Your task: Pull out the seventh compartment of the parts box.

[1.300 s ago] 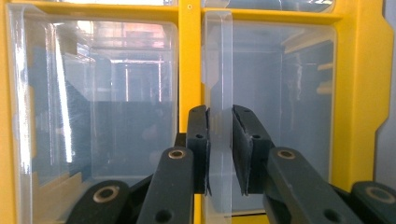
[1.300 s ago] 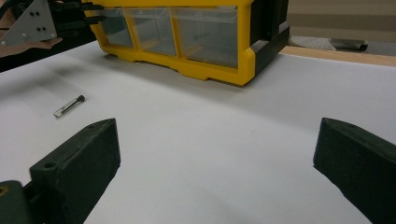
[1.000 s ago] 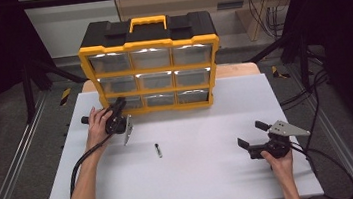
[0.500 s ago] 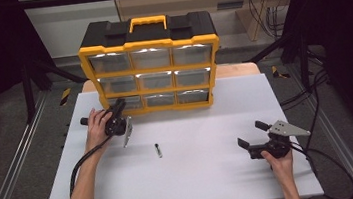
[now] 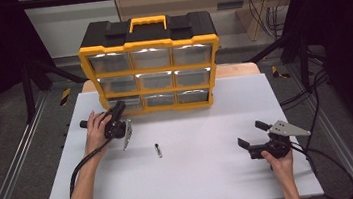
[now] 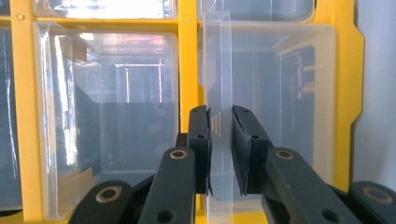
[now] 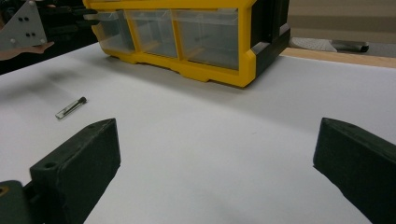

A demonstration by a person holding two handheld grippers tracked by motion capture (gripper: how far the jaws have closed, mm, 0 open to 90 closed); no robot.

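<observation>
drawers of clear plastic fill the yellow and black organizer (image 5: 150, 67), which stands at the far edge of the white surface (image 5: 203, 177), a little toward its far left corner. the left hand-held gripper (image 5: 117, 111) is up against the bottom row of that organizer, at the leftmost drawer (image 5: 125, 104), with the person's left hand (image 5: 96, 129) wrapped round its body and a black cable trailing back toward the near left corner. in the left gripper view its two black jaws stand narrow and pinch the thin clear pull tab (image 6: 219, 93) on the drawer's front, one pad on each side of the tab and touching it; the tab runs straight up between them, and the drawer behind looks see-through, with the yellow frame on either side. a small pen-like stick (image 5: 158, 150) with a dark tip lies flat on the surface, about midway between the two hands and nearer the left one, well apart from the organizer. the right hand-held gripper (image 5: 252, 137) rests low over the surface toward the near right corner, held in the right hand (image 5: 279, 160), pointing toward the left edge. its jaws stand wide, with bare surface between them in the right gripper view, and nothing in their hold.
</observation>
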